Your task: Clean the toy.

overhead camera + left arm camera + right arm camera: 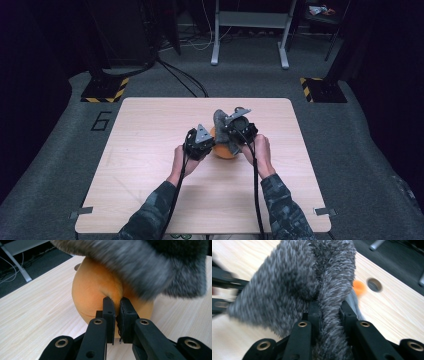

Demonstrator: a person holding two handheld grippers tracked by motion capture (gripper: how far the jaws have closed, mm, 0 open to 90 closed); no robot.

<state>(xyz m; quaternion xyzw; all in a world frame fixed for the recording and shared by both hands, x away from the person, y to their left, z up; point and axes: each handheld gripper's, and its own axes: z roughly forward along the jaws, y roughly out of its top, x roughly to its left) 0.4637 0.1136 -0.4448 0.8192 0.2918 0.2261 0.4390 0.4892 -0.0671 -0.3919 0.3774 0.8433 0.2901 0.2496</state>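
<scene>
Your left gripper (200,143) pinches the orange plush (100,287) mid-table (150,150), jaws nearly together; your right gripper (239,129) is clamped on blurry, probably attached grey fur (294,282). Grey carpet (360,130) beyond.

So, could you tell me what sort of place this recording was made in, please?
Probably a lab or recording studio, not a home: a bare wooden table stands on grey carpet, hazard-striped stand bases flank it, and loose cables run past a metal desk frame.

Table brightly lit, surroundings dark, close-ups blurred.
</scene>
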